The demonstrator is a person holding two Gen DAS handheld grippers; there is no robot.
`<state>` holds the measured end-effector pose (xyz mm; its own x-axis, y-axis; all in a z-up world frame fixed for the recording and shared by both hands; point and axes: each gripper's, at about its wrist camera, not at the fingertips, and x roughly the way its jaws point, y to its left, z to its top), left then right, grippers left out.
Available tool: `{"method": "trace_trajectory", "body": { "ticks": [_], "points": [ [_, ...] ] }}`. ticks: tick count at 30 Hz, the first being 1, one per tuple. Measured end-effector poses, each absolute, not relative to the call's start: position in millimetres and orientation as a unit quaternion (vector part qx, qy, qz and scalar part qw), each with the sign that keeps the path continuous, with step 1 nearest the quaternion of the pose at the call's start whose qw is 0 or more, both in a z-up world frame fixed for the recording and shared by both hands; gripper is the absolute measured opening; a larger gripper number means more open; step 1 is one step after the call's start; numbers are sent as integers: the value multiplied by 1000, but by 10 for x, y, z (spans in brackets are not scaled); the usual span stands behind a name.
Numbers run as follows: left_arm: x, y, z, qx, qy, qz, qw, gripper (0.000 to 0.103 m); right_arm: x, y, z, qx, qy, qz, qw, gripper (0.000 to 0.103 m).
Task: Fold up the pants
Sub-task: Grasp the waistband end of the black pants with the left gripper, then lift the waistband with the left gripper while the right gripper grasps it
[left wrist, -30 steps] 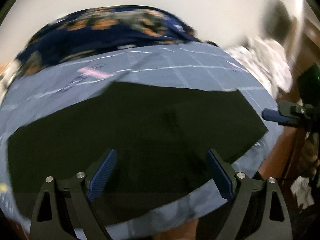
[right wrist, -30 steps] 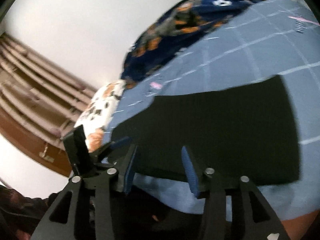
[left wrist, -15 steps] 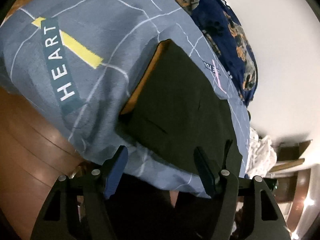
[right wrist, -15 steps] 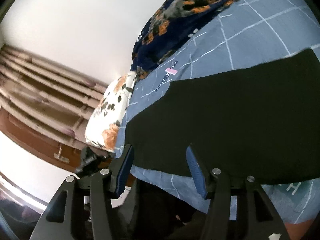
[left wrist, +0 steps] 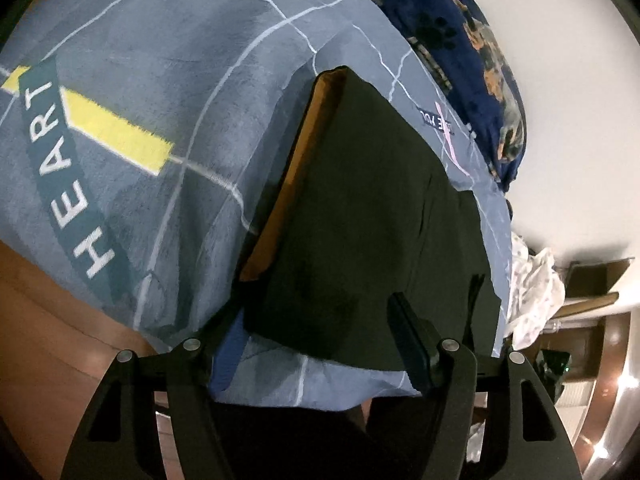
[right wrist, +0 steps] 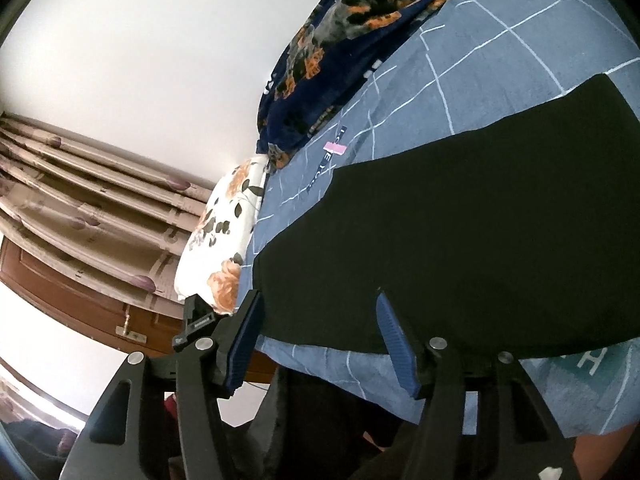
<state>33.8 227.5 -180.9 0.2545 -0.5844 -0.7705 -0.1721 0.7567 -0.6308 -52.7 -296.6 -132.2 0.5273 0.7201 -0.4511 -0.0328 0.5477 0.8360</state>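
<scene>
Black pants (left wrist: 368, 232) are laid flat on a blue-grey bedspread (left wrist: 160, 60) crossed by thin white lines, near the bed's front edge. In the left wrist view an orange-brown band (left wrist: 288, 176) is seen along the pants' edge at 10 o'clock, and the printed word HEART (left wrist: 64, 176) is read on the bedspread at 9 o'clock. The left gripper (left wrist: 320, 344) is held at 6 o'clock over the pants' near edge, its blue-padded fingers spread wide with nothing between them. In the right wrist view the pants (right wrist: 460, 248) fill the area from the centre to 3 o'clock, and the right gripper (right wrist: 320, 340) is likewise held at 6 o'clock with its fingers parted and empty. A navy floral blanket (right wrist: 344, 40) is bunched at 12 o'clock, a white floral pillow (right wrist: 220, 236) lies at 9 o'clock, and beige curtains (right wrist: 80, 200) hang beyond it.
</scene>
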Motion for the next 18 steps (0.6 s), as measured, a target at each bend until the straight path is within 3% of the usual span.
{"method": "trace_trajectory", "body": {
  "ticks": [7,11,18],
  "points": [
    [461,2103,-1729,-287,563,-186,752,67,-506,-2933,-1367,416,429,241,765,62],
    [442,2075,-1595,-248,540,-205,778,43,-521,-2918,-1389,416,432,238,764,63],
    [521,2012,-1696,-216,561,-195,775,43,-509,-2924,-1445,423,433,232,761,65]
  ]
}}
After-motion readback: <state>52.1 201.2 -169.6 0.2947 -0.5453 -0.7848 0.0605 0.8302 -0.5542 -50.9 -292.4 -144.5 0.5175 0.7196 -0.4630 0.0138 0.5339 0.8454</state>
